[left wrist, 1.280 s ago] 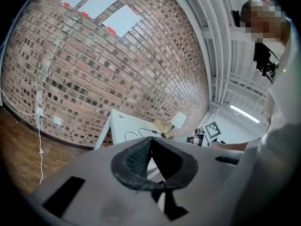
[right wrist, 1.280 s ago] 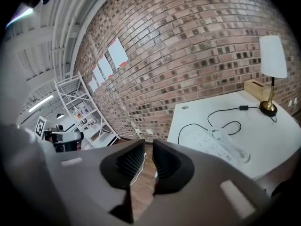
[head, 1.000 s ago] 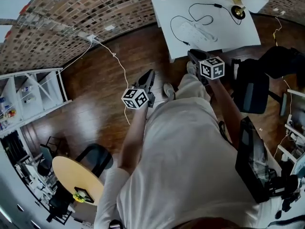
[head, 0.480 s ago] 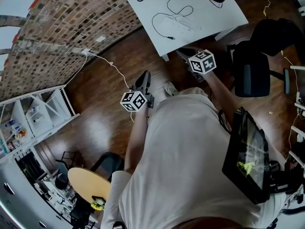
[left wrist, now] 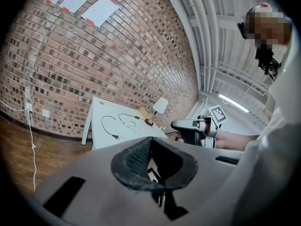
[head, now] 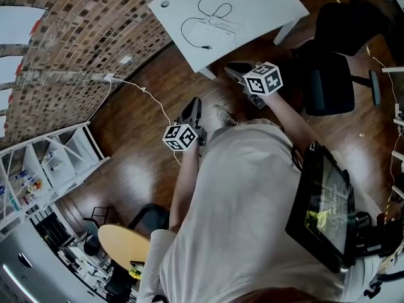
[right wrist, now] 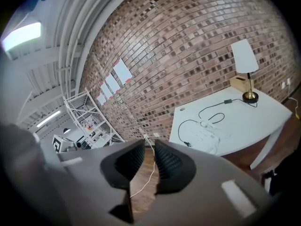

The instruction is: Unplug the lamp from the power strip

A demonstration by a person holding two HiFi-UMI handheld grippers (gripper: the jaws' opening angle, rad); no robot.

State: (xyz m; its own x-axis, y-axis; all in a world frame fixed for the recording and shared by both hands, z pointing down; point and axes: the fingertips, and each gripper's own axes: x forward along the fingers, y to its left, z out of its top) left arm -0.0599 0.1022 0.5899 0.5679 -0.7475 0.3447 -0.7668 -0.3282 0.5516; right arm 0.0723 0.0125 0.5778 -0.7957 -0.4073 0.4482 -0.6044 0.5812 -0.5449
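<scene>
Both claws, left (left wrist: 155,152) and right (right wrist: 149,149), gape empty well away from the table (right wrist: 263,121), where the lamp (right wrist: 245,60) stands and its plug (right wrist: 186,143) seemingly lies free beside the strip (right wrist: 209,133), so unplugging looks done.

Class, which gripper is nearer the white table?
Right. The right gripper hangs just short of the table's near edge; the left gripper is farther back over the wooden floor.

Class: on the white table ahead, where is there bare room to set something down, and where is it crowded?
Bare: the stretch of table between the power strip and the edge on the lamp side. Crowded: the middle, where the black cord loops by the strip.
</scene>
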